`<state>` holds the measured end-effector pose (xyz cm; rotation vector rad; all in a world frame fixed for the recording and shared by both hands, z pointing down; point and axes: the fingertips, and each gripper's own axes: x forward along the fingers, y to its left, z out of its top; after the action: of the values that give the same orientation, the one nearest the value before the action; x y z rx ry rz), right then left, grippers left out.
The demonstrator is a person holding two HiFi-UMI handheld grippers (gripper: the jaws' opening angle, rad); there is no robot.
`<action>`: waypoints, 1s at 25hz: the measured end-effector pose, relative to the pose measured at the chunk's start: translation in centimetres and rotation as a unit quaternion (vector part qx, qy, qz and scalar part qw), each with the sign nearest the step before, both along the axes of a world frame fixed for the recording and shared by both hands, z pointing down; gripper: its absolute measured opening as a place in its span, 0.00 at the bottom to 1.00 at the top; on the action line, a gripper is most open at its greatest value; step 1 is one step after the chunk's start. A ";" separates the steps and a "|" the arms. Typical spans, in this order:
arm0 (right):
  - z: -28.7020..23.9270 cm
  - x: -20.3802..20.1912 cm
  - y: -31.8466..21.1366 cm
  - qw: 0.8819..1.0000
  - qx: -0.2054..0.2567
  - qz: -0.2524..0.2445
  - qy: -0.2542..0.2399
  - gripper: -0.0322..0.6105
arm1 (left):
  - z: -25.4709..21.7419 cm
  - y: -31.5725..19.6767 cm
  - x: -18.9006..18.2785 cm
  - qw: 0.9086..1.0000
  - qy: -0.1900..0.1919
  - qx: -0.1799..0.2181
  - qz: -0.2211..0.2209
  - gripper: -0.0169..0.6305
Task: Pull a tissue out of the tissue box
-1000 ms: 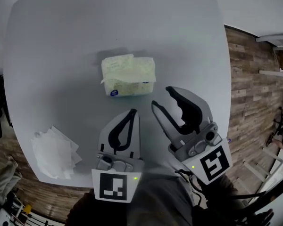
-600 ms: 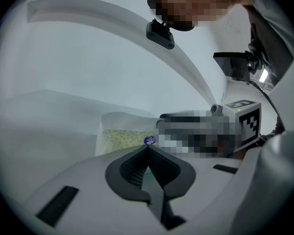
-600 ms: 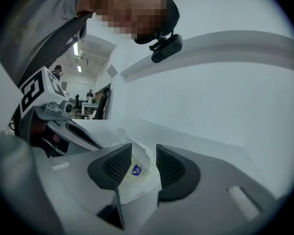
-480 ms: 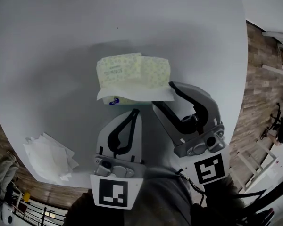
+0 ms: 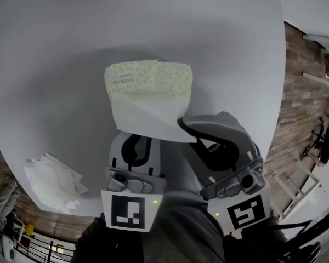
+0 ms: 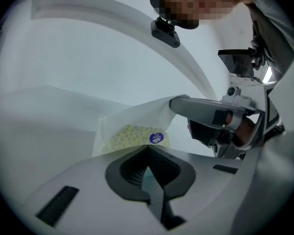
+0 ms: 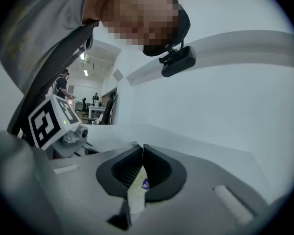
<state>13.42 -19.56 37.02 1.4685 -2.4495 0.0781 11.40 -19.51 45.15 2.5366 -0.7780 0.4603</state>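
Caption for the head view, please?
A tissue, partly out of the tissue pack on the grey table, pinched in the shut right gripper; left gripper shut, tips under the sheet.

What looks like crumpled paper [image 5: 50, 181] lies on the white table [image 5: 55, 48].

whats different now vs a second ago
The right gripper, open a second ago, has closed on the tissue and drawn a broad sheet out of the tissue box toward the person. The left gripper has moved in close to the box, jaws shut as before. The pile of loose tissues at the table edge is unchanged.
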 end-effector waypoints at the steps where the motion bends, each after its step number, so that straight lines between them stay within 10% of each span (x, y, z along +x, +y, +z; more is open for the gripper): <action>1: -0.8 -0.2 0.1 1.000 0.005 -0.003 -0.002 0.05 | -0.3 -0.1 0.0 1.000 0.001 0.003 -0.002 0.03; 14: -13.1 -2.5 5.1 0.996 0.084 -0.002 0.000 0.05 | -10.5 5.3 -2.0 0.997 0.061 0.027 -0.028 0.03; 25: -14.9 -11.0 8.3 0.998 0.031 -0.051 0.004 0.05 | -19.0 15.4 -13.7 0.987 0.058 0.092 -0.121 0.03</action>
<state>2.45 -11.26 22.13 1.3619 -2.5381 -0.0249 -2.26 -4.15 26.14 2.5609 -1.1104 0.1665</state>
